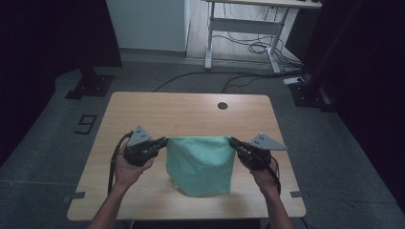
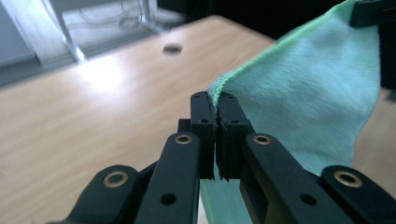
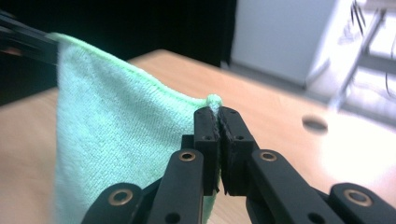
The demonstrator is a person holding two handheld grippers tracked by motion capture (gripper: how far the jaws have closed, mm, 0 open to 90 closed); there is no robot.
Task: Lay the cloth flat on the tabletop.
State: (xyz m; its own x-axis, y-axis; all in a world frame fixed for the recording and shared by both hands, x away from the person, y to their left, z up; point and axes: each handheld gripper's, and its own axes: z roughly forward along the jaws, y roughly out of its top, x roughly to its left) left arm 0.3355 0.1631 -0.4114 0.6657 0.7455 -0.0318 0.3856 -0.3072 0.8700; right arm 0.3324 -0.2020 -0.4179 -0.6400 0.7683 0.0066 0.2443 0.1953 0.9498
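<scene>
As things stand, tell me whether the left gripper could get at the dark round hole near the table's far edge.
Probably not yet. The left gripper is shut on a top corner of the green cloth, whose other corner the right gripper holds. The table toward the hole lies bare, but reaching would drag the cloth.

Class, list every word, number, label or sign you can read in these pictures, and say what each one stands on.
"9": a dark taped figure on the grey floor left of the table; it could also be taken for a "g".
No writing can be read on the table, the green cloth or the tongs in the close views.
</scene>
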